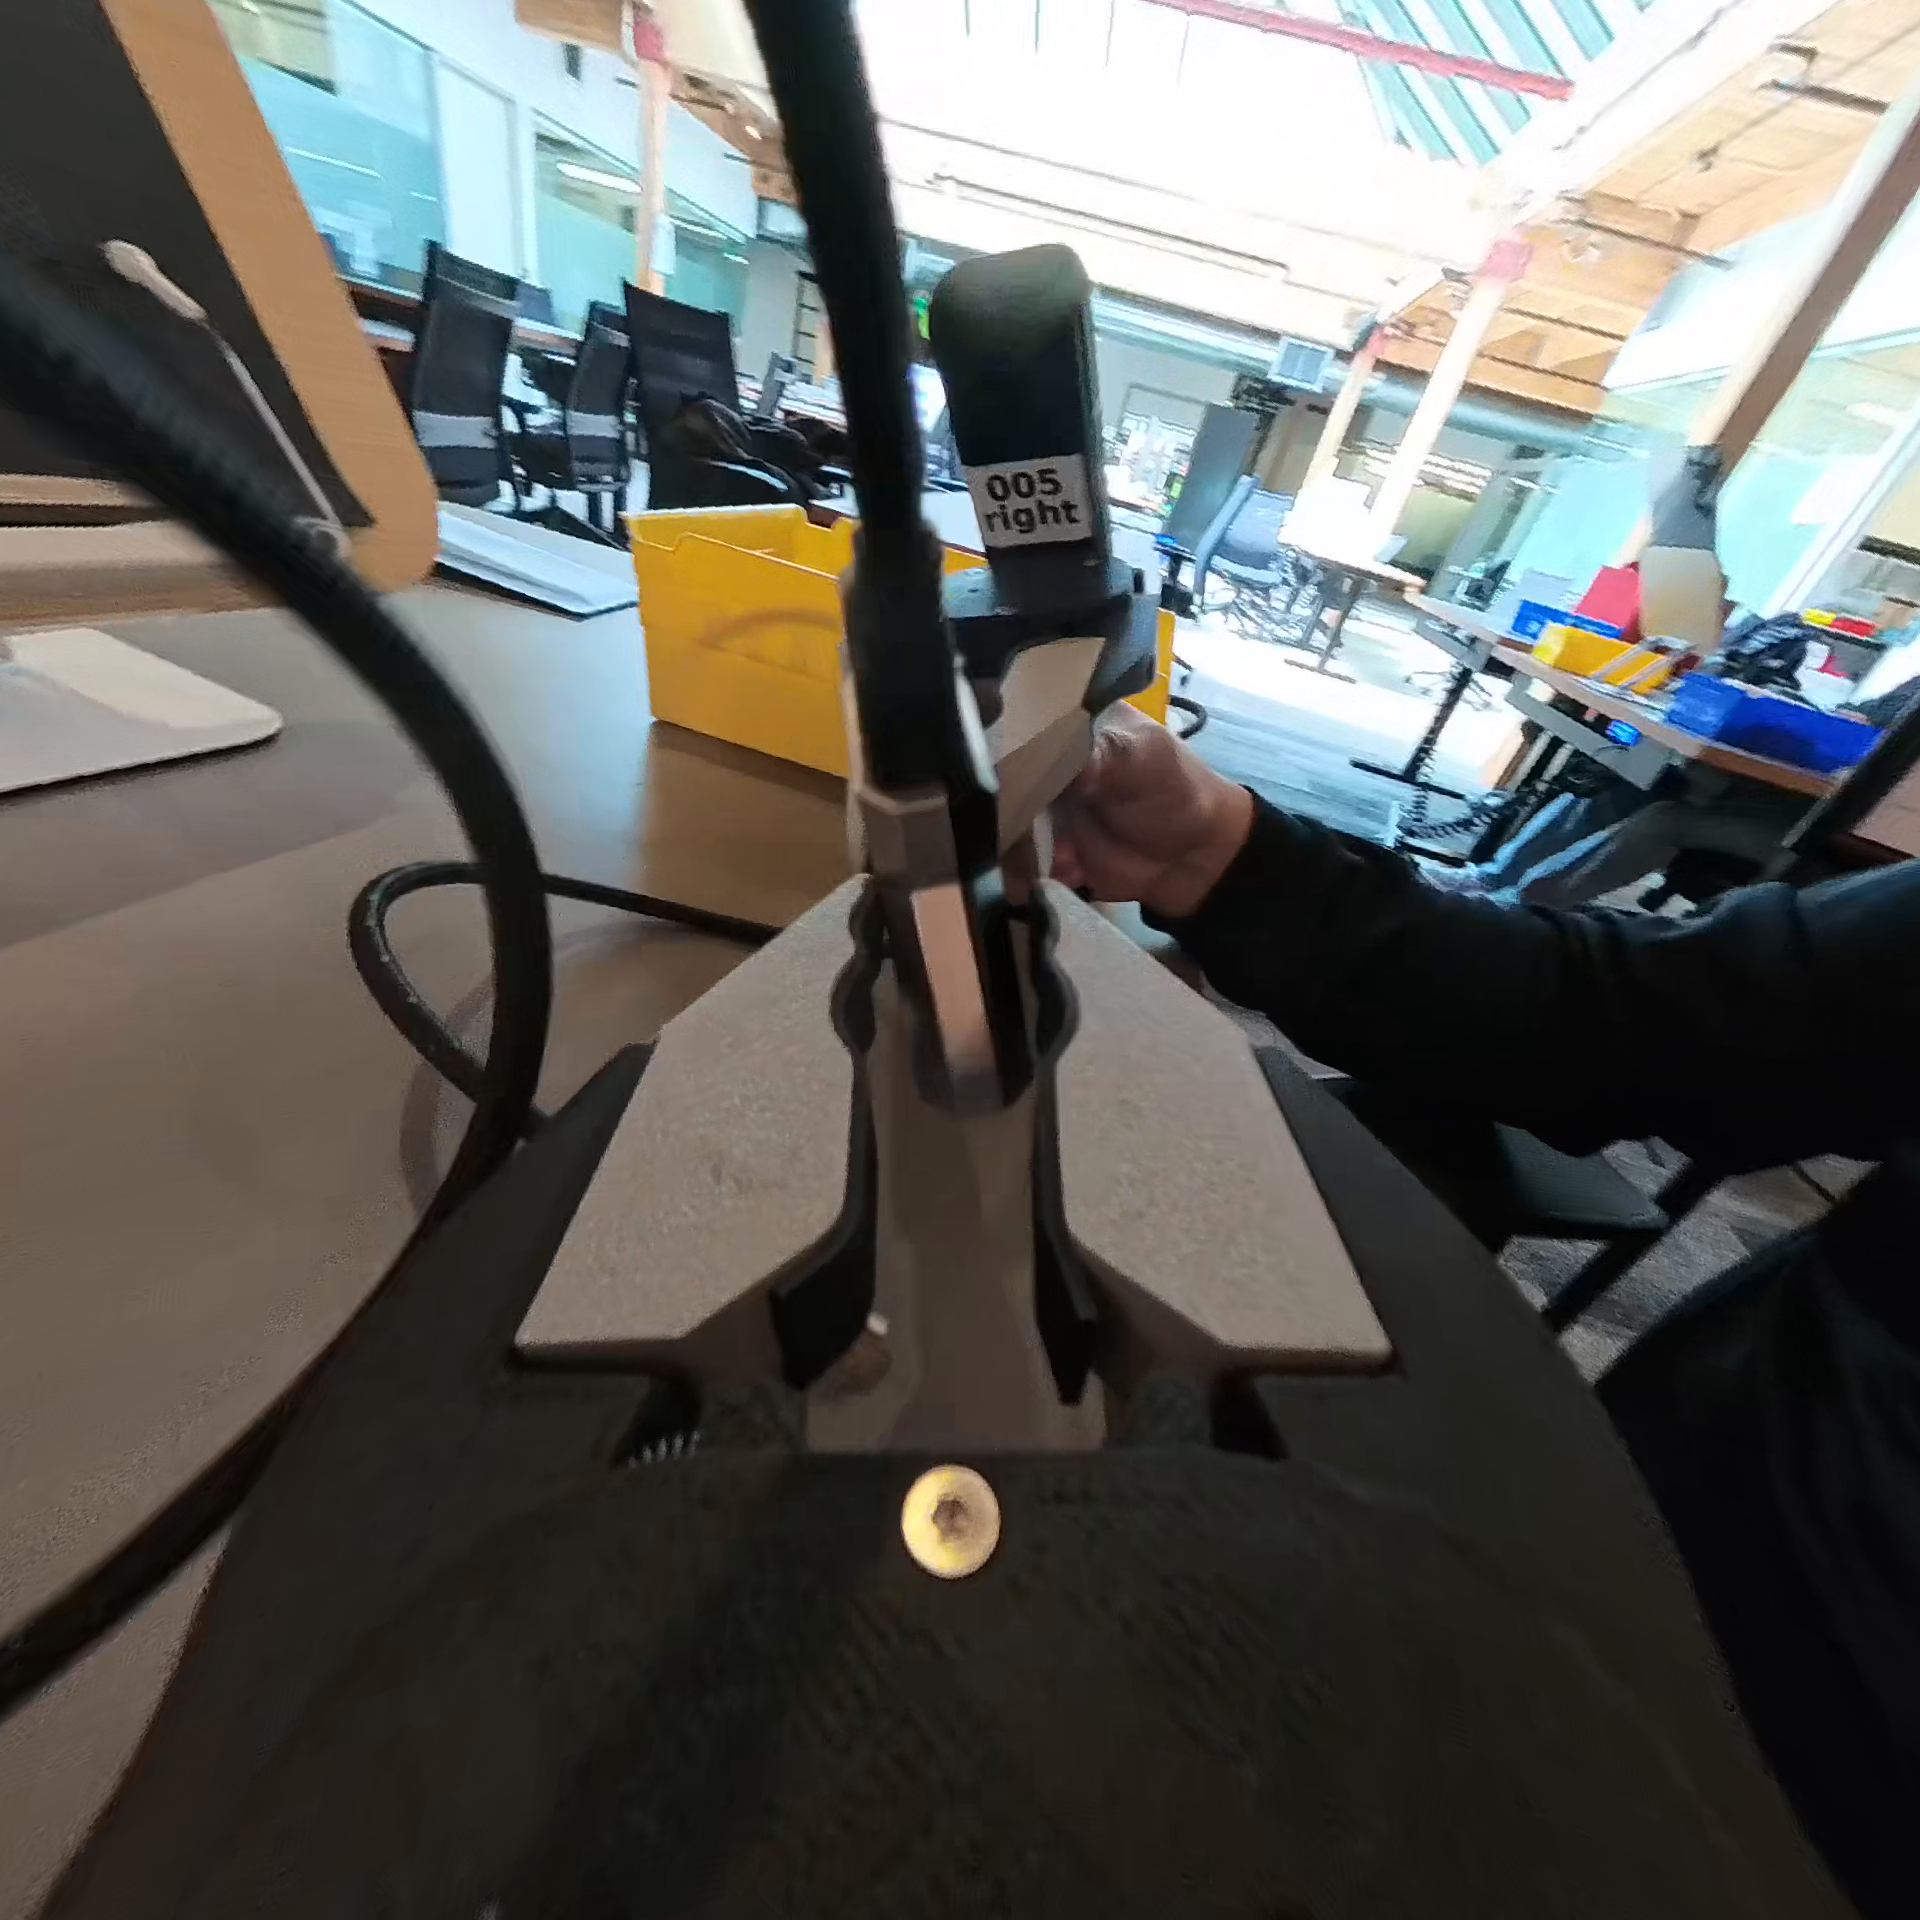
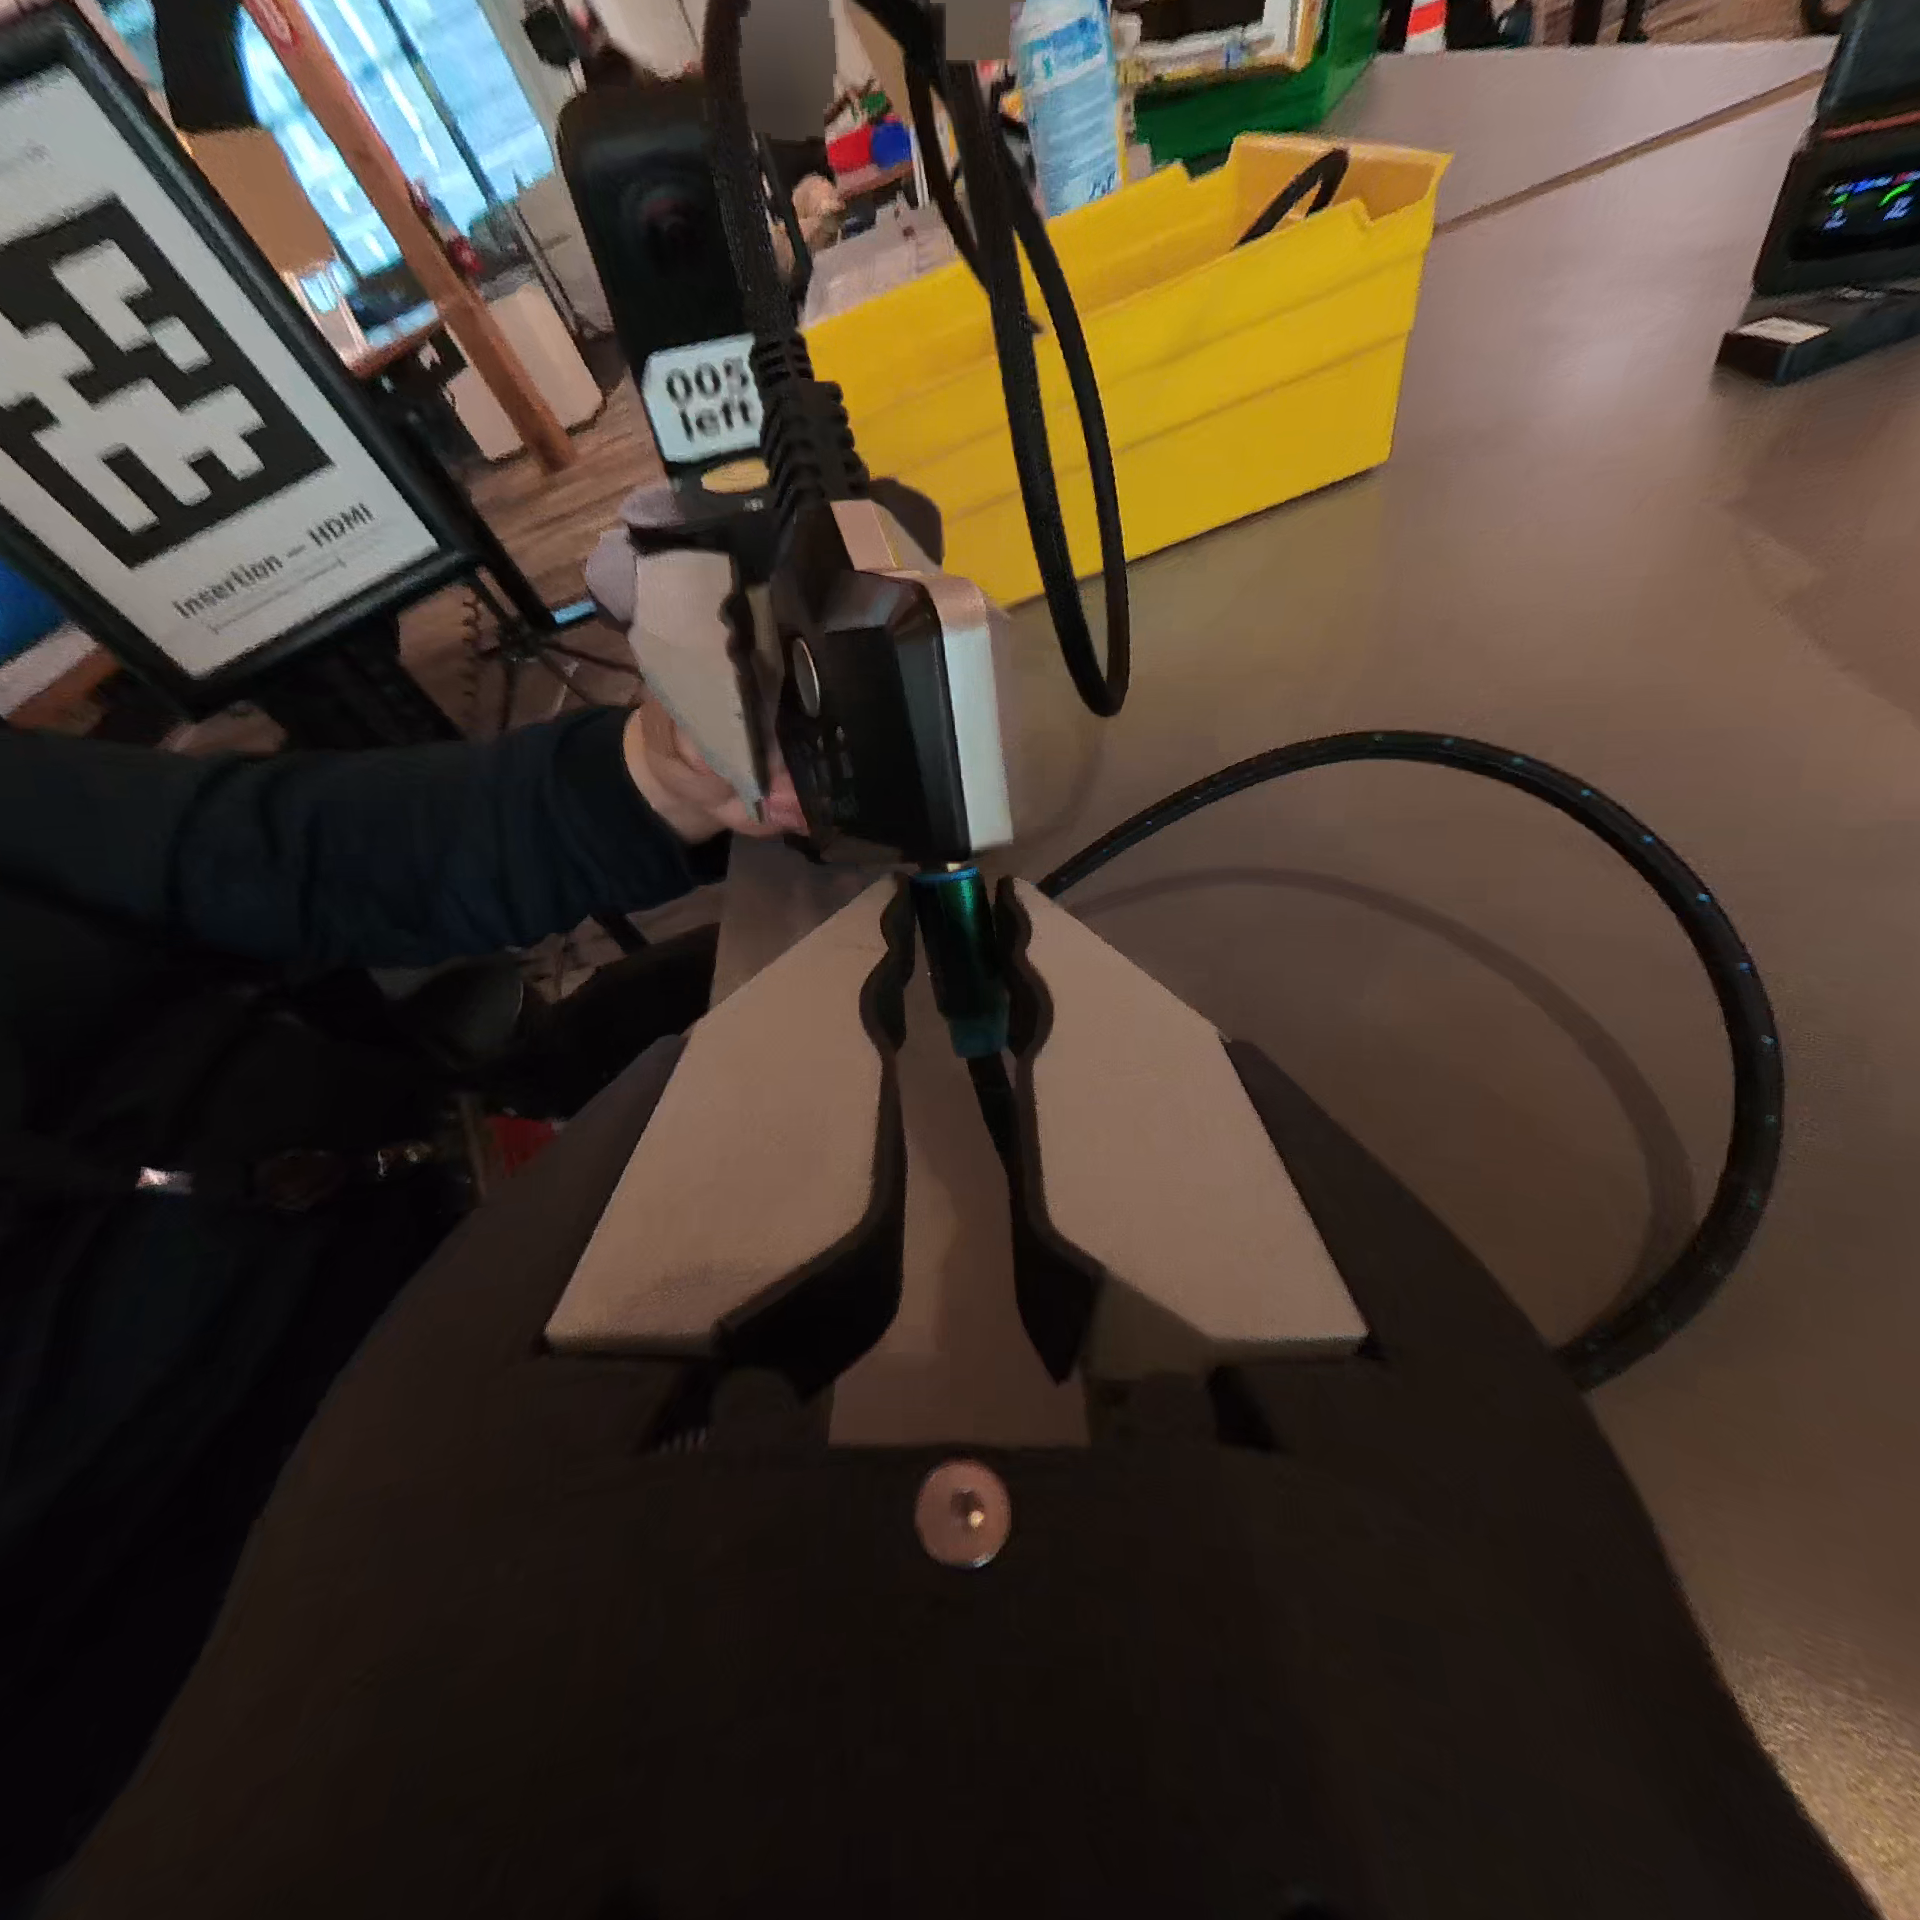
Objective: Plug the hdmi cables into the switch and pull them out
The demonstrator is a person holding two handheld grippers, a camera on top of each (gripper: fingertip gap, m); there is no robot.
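Note:
In the right wrist view, the switch point(image 2: 894, 707) is a small black box with a silver rim, held in the air above the grey table point(image 2: 1558, 623). The left gripper point(image 2: 727, 665) is shut on it from the left. My right gripper point(image 2: 956, 894) is shut on a green-collared HDMI plug point(image 2: 961, 966) that meets the switch's lower edge; how deep it sits is hidden. Its black cable point(image 2: 1745, 1039) loops over the table. A braided black cable point(image 2: 800, 436) is plugged into the switch's top. In the left wrist view, my left gripper point(image 1: 956, 904) clamps the switch point(image 1: 935, 935) edge-on.
A yellow bin point(image 2: 1195, 343) stands behind the switch and also shows in the left wrist view point(image 1: 727, 644). A framed marker sign point(image 2: 187, 416) stands at the left. A dark device with a screen point(image 2: 1860, 208) is at the far right. A monitor base point(image 1: 104, 707) lies at the left. Only a small space, under 4 cm, lies between the two pairs of fingers.

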